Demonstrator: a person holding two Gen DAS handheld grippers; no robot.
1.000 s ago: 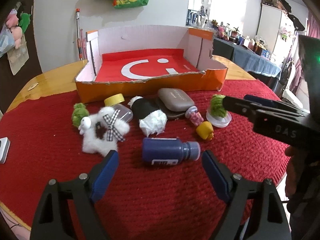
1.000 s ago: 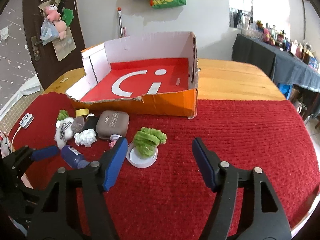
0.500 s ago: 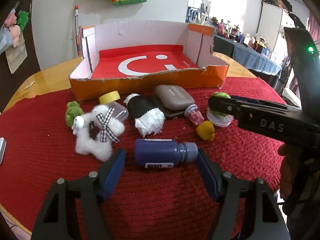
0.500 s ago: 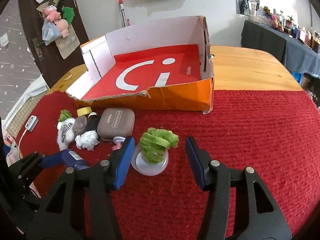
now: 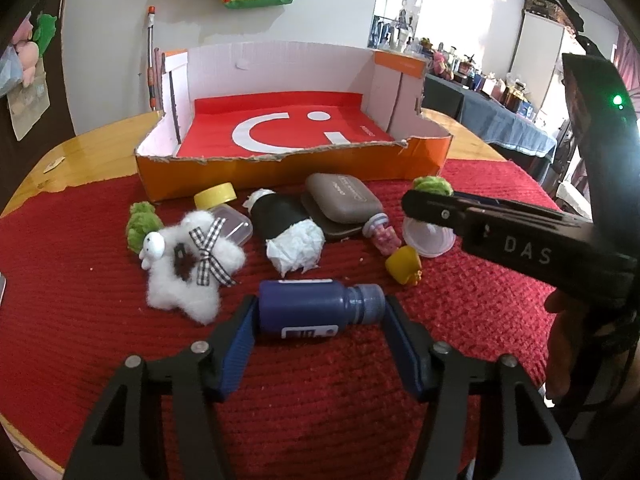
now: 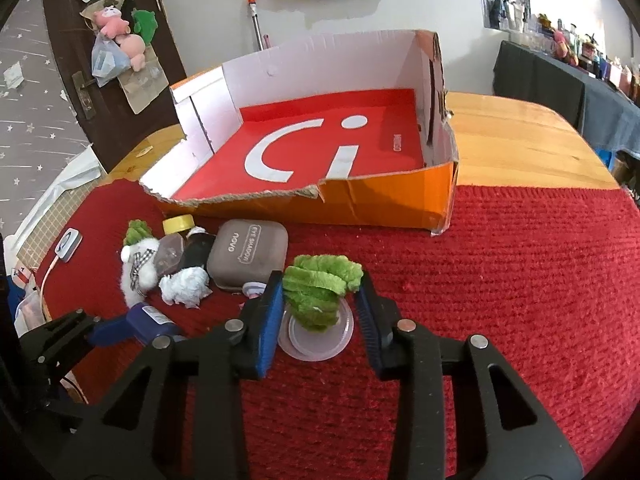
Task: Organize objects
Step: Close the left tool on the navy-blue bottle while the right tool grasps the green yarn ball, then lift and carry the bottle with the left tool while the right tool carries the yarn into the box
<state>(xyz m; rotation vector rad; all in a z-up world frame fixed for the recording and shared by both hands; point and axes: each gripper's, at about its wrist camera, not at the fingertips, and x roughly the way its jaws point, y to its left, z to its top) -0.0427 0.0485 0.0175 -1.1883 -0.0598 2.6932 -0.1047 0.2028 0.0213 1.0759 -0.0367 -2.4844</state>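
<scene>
A dark blue bottle (image 5: 316,308) lies on its side on the red mat (image 5: 360,380). My left gripper (image 5: 320,316) is closing on it, one pad against its base and the other against its cap. A green fuzzy plush (image 6: 320,290) stands on a clear plastic lid (image 6: 316,344). My right gripper (image 6: 320,304) is closing on it, and both blue pads touch its sides. In the left wrist view the right gripper's black body (image 5: 516,240) reaches in from the right over the lid (image 5: 424,236). The orange cardboard box (image 5: 288,168) with a red floor stands open behind.
Between me and the box lie a white fluffy toy (image 5: 192,268), a yellow-capped jar (image 5: 224,212), a black-and-white bundle (image 5: 292,232), a brown eyeshadow case (image 5: 344,204), a pink figure (image 5: 384,236) and a yellow toy (image 5: 404,266). A small white device (image 6: 68,244) sits at the mat's left edge.
Both grippers' jaws have narrowed. The left ones came in from either side of the blue bottle onto its ends. The right ones slid forward around the green plush and closed onto it.
</scene>
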